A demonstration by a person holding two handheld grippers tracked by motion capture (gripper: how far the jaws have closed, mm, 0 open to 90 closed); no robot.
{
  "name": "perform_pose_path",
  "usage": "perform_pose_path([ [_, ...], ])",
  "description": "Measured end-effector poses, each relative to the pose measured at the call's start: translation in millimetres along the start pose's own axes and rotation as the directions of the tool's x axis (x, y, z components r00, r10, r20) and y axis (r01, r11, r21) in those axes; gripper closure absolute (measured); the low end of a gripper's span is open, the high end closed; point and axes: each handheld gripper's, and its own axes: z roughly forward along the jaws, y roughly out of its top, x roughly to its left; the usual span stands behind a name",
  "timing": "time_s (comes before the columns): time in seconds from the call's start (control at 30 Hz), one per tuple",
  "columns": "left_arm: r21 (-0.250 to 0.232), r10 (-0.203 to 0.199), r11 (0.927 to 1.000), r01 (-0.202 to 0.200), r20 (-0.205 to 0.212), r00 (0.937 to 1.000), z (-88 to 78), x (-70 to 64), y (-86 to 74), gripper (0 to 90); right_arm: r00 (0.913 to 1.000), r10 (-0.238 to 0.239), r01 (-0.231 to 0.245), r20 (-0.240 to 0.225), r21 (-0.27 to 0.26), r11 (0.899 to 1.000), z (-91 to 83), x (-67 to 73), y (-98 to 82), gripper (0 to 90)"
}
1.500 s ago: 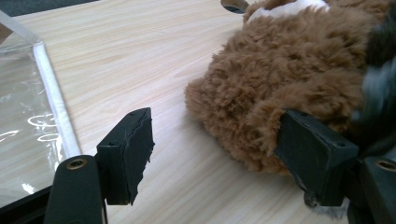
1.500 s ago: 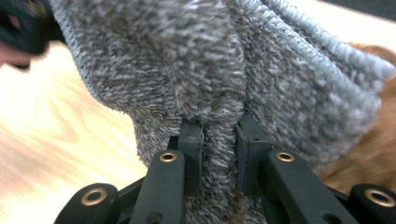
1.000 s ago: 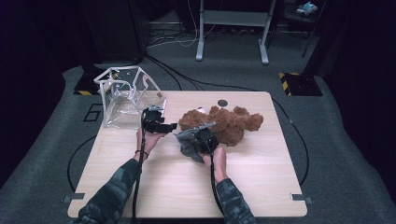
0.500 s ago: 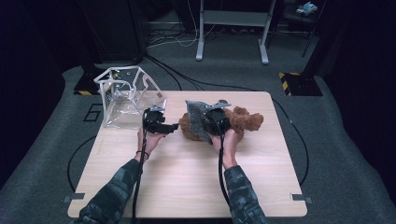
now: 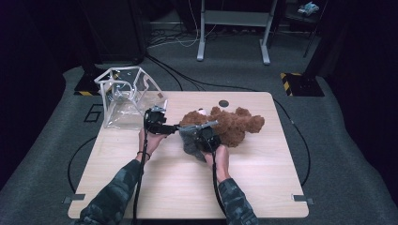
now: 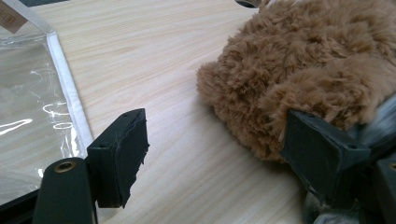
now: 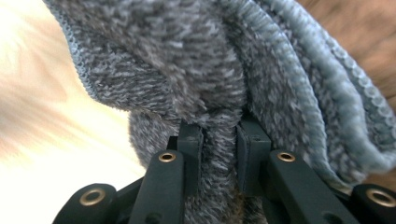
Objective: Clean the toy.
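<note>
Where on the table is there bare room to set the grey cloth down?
Free: the near half of the table, on either side of the forearms, and the right strip beyond the teddy bear. Crowded: the far left, where the clear bag, the left gripper and the right gripper with the grey cloth bunch together.

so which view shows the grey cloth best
The right gripper view: the grey knitted cloth is close up, its ribbed edge clear, a fold pinched between the right gripper. The high view shows it small, under that gripper against the brown teddy bear. The left gripper view catches a grey sliver at its right edge.
</note>
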Motion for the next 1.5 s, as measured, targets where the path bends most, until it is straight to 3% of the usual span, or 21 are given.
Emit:
perform_pose_path([
  [0.1, 0.003, 0.003, 1.0000, -0.003, 0.001, 1.0000, 0.1, -0.2, -0.1, 22.0, 0.9999, 0.002, -0.001, -0.013, 0.028, 1.000, 7.7, 0.0, -4.6, 74.8],
  [0.2, -0.001, 0.001, 1.0000, -0.001, 0.001, 1.0000, -0.4, 0.5, -0.2, 21.9, 0.9997, -0.019, 0.020, -0.012, 0.038, 0.999, 1.6, -1.0, -2.7, 74.7],
  [0.37, -0.006, 0.007, 1.0000, -0.007, 0.000, 1.0000, -2.2, 1.2, 0.9, 21.9, 0.9997, -0.024, 0.025, 0.009, -0.045, 0.999, -36.8, -7.3, 11.3, 74.5],
  [0.4, -0.014, 0.002, 0.9999, -0.002, -0.001, 1.0000, -2.9, 0.5, 2.0, 21.9, 0.9997, -0.024, 0.025, 0.009, -0.045, 0.999, -36.8, -7.3, 11.3, 74.5],
  [0.47, -0.023, 0.004, 0.9997, -0.004, 0.001, 1.0000, -5.1, -2.4, 6.5, 21.7, 0.9990, -0.016, 0.021, 0.041, -0.114, 0.993, -58.4, -13.1, 27.1, 74.5],
  [0.6, -0.043, 0.017, 0.9989, -0.017, 0.007, 0.9998, -8.8, -8.3, 14.3, 21.7, 0.9977, -0.006, 0.012, 0.067, -0.102, 0.995, -59.4, -20.7, 35.0, 74.3],
  [0.67, -0.057, 0.039, 0.9976, -0.038, 0.017, 0.9991, -10.4, -17.6, 23.2, 21.8, 0.9970, 0.031, -0.024, 0.071, -0.096, 0.995, -56.6, -30.3, 33.3, 74.3],
  [0.77, -0.056, 0.059, 0.9968, -0.057, 0.029, 0.9979, -7.7, -24.9, 28.8, 21.8, 0.9968, 0.049, -0.042, 0.063, -0.102, 0.994, -56.2, -34.7, 31.8, 74.4],
  [0.93, -0.038, 0.096, 0.9948, -0.095, 0.044, 0.9944, 4.5, -42.9, 36.9, 22.4, 0.9948, 0.049, -0.039, 0.089, -0.105, 0.994, -63.9, -34.4, 31.3, 74.5],
  [1.07, 0.001, 0.098, 0.9952, -0.098, 0.048, 0.9940, 17.6, -46.4, 35.0, 22.2, 0.9903, 0.048, -0.032, 0.131, -0.123, 0.992, -77.7, -42.2, 25.9, 75.3],
  [1.23, 0.010, 0.096, 0.9952, -0.097, 0.051, 0.9940, 21.5, -46.5, 34.1, 21.9, 0.9838, 0.061, -0.036, 0.169, -0.148, 0.988, -93.9, -52.4, 19.2, 75.6],
  [1.33, 0.032, 0.098, 0.9944, -0.100, 0.058, 0.9935, 24.3, -47.1, 33.1, 22.0, 0.9841, 0.072, -0.041, 0.163, -0.186, 0.982, -105.5, -62.3, 16.9, 75.6],
  [1.5, 0.040, 0.099, 0.9940, -0.101, 0.054, 0.9936, 28.6, -47.9, 29.4, 21.9, 0.9821, 0.083, -0.054, 0.169, -0.173, 0.983, -103.4, -69.0, 12.2, 76.0],
])
